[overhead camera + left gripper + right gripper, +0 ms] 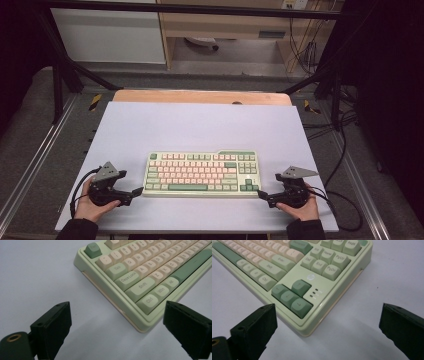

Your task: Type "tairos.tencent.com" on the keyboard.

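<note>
Centrally, a pale green keyboard (201,174) with cream and green keys lies flat on the white tabletop (200,125), toward its near edge. Left hand-held gripper (136,192): jaws spread wide, holding nothing, just beside the keyboard's left near corner. Right hand-held gripper (261,194): jaws likewise wide apart and empty, just beside the right near corner.

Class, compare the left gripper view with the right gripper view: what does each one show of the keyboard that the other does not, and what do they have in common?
Left gripper view alone: the Esc key, Tab, Caps Lock, left Shift, and the Win and Alt keys.

Right gripper view alone: the dark green arrow keys, the Del, End and PgDn block, and three small indicator lights.

Both: a near corner of the green keyboard on the white table, seen between open black jaws.
</note>
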{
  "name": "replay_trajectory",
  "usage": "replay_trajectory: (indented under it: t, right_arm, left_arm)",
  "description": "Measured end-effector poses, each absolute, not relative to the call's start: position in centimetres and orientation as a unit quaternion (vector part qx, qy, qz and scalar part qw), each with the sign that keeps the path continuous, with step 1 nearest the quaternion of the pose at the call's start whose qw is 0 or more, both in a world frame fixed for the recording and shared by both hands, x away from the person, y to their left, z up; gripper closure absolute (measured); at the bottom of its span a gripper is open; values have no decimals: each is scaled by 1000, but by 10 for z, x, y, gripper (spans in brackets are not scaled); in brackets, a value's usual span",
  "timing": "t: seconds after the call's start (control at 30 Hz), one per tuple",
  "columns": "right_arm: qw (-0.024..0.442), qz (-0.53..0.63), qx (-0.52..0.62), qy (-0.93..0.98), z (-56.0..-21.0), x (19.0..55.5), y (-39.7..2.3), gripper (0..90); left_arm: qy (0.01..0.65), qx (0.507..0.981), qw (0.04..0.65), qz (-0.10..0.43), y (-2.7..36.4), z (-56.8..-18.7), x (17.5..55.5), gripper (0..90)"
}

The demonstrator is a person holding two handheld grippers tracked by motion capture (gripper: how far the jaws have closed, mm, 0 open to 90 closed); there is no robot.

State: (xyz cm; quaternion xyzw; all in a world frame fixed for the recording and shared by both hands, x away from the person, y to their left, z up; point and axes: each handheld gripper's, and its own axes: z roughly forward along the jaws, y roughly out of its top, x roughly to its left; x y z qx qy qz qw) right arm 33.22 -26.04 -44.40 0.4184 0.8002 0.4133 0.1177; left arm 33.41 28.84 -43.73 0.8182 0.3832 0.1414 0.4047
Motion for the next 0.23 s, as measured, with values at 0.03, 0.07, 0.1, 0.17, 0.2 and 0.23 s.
replay_trajectory:
  t: [0.03, 0.07, 0.1, 0.17, 0.2, 0.23]
  right_arm:
    - [118, 412, 415, 803, -445, 332, -261, 11]
    - [117, 412, 415, 803, -445, 331, -262, 11]
    - [117, 412, 416, 802, -445, 331, -263, 11]
    - [115, 414, 419, 800, -446, 331, -264, 8]
    - [115, 415, 419, 799, -446, 331, -264, 7]
    - [115, 416, 419, 799, -445, 331, -264, 5]
  left_arm:
    - [383, 819, 403, 139, 288, -438, 334, 75]
    - [382, 821, 401, 140, 287, -439, 334, 73]
    - [381, 822, 400, 139, 287, -439, 334, 72]
    - [380, 822, 401, 139, 287, -440, 334, 72]
    - [380, 822, 402, 140, 287, -440, 334, 72]
    - [379, 822, 402, 140, 287, -439, 334, 72]
